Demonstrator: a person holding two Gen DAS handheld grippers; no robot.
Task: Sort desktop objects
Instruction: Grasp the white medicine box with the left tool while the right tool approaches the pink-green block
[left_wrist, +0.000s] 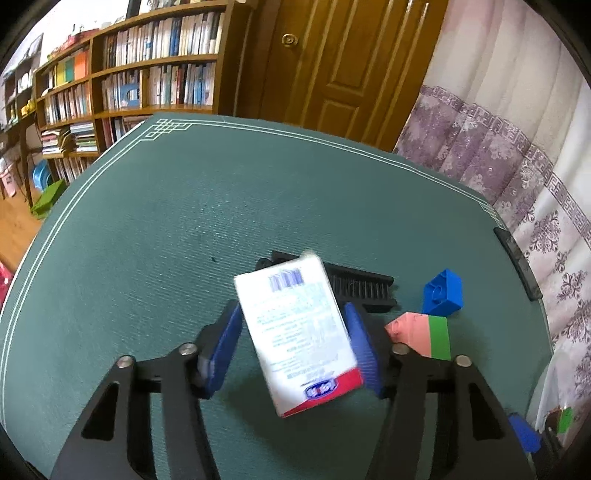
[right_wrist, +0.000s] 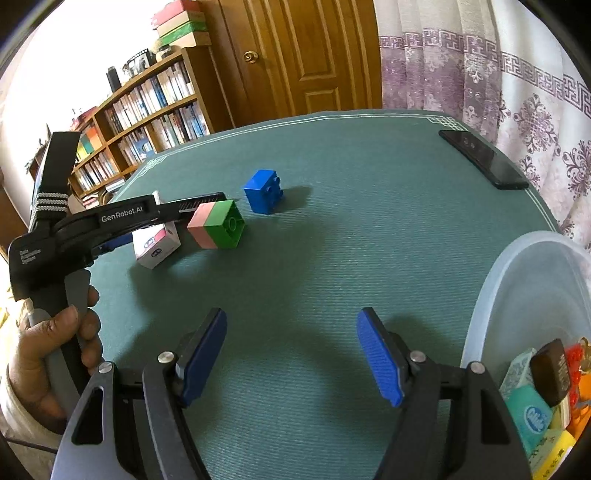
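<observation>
Green desk mat (left_wrist: 147, 229) with white border lines, bookshelves (left_wrist: 140, 81) and wooden door (left_wrist: 332, 55) behind. Left gripper (left_wrist: 291, 343) spread around a white-and-red box (left_wrist: 299, 339), tilted between the blue pads (left_wrist: 225, 343); right pad seemingly touching, contact blurred. Just beyond: black comb (left_wrist: 362, 288), pink-green block (left_wrist: 424, 332), blue block (left_wrist: 443, 291). Phone (right_wrist: 484, 158) by the far right corner. Right gripper (right_wrist: 291, 354) spread, holding nothing, beside a translucent bin (right_wrist: 517, 280) at the mat's right edge.
</observation>
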